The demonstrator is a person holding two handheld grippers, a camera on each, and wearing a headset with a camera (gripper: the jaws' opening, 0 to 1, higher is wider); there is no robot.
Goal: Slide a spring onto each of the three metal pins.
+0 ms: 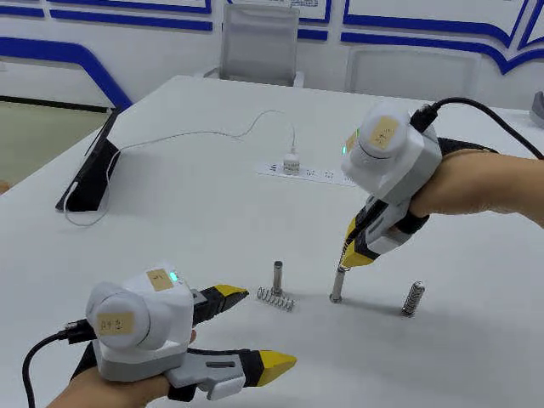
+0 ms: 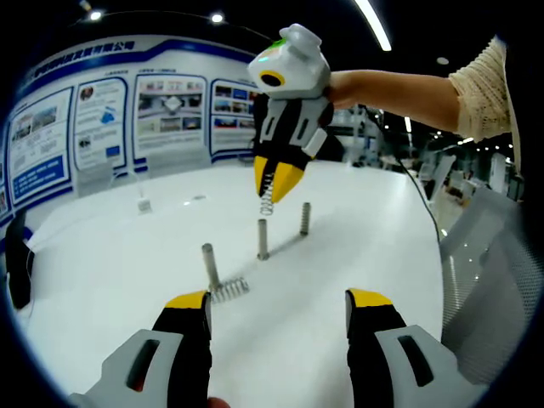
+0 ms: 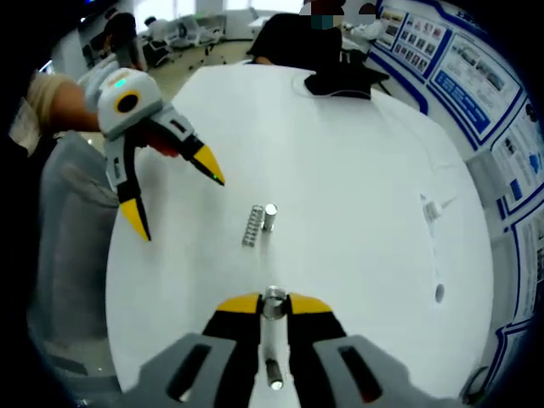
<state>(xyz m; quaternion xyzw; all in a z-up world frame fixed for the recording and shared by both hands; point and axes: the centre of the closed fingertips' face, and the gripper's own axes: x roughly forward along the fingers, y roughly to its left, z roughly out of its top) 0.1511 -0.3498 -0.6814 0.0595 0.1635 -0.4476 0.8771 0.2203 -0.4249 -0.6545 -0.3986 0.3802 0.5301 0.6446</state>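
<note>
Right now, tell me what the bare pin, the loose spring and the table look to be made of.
Bare pin: dull grey metal, likely steel, with a soft sheen.
Loose spring: bright coiled wire, probably steel.
Table: matte white; whether laminate or paint is unclear.

Setting was an office-type meeting or showroom space: a large white table (image 1: 195, 212) carrying a power strip (image 1: 306, 172) and a propped tablet (image 1: 89, 170), a grey chair (image 1: 259, 42) at its far edge, blue-striped white walls (image 1: 76, 55), printed display boards (image 2: 174, 115), and ceiling strip lights (image 2: 372, 24).
</note>
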